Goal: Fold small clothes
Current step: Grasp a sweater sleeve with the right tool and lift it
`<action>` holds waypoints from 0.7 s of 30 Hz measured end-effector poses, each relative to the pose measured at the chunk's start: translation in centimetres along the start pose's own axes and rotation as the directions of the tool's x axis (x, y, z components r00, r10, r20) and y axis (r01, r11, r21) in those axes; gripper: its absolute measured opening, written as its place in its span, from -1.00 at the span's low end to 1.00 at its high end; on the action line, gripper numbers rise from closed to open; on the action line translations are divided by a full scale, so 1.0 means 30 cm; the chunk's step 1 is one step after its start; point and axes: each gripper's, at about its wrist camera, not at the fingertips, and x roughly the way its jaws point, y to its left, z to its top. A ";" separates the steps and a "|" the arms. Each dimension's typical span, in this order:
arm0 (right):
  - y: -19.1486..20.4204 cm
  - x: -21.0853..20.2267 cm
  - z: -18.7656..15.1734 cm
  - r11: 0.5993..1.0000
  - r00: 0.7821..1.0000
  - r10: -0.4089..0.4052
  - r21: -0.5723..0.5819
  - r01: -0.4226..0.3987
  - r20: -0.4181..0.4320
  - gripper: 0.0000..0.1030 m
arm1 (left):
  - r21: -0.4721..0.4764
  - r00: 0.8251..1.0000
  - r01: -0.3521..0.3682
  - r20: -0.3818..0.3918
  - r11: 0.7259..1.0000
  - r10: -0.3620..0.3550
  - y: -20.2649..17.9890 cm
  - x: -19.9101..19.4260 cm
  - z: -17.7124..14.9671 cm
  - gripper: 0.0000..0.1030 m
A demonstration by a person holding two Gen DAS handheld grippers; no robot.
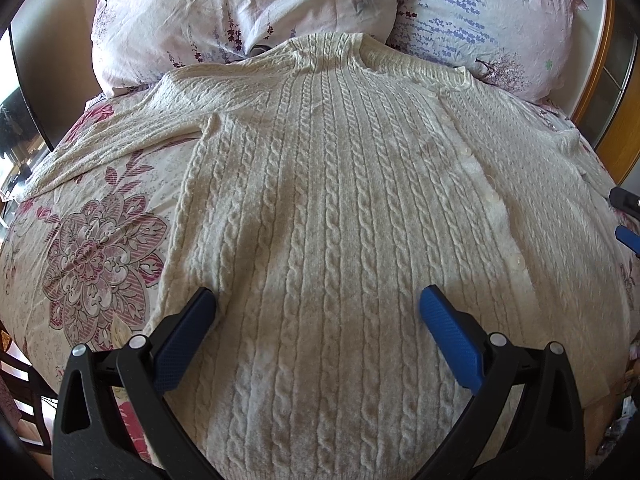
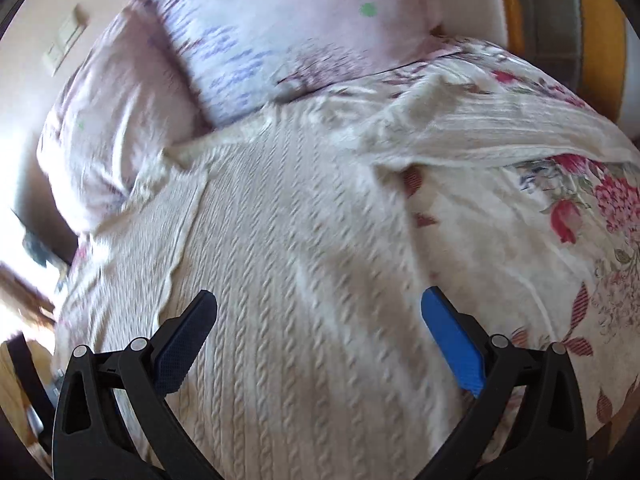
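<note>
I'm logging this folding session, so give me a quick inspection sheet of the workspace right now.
Surface: bed with floral bedspread.
Job's things: cream cable-knit cardigan spread flat, unfolded, sleeves out to both sides.
Clutter: two pillows at the head; the collar touches them.
Grippers: left gripper and right gripper open, empty, above the cardigan.
Cables: nothing seen.
Surroundings: wooden frame; the right wrist view is motion-blurred.

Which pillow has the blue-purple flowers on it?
The right pillow, just behind the sweater's collar. It has rows of blue-purple flower sprigs, while the left pillow is mostly plain pale pink with only a few small dark sprigs.
</note>
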 end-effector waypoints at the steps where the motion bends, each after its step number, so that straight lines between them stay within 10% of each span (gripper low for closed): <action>1: -0.058 -0.007 0.041 0.997 1.000 0.000 0.077 -0.001 0.017 0.95 | -0.021 1.000 0.022 0.016 1.000 -0.022 0.010 -0.006 0.002 0.96; 12: -0.607 0.023 0.198 0.670 0.989 0.000 0.735 -0.108 0.145 0.10 | -0.128 0.990 0.108 0.106 0.986 -0.095 0.046 -0.041 0.035 0.96; 21: -0.686 0.023 0.235 0.646 0.982 -0.050 0.755 -0.108 0.183 -0.28 | -0.216 0.981 0.174 0.128 0.961 -0.149 0.108 -0.048 0.037 0.96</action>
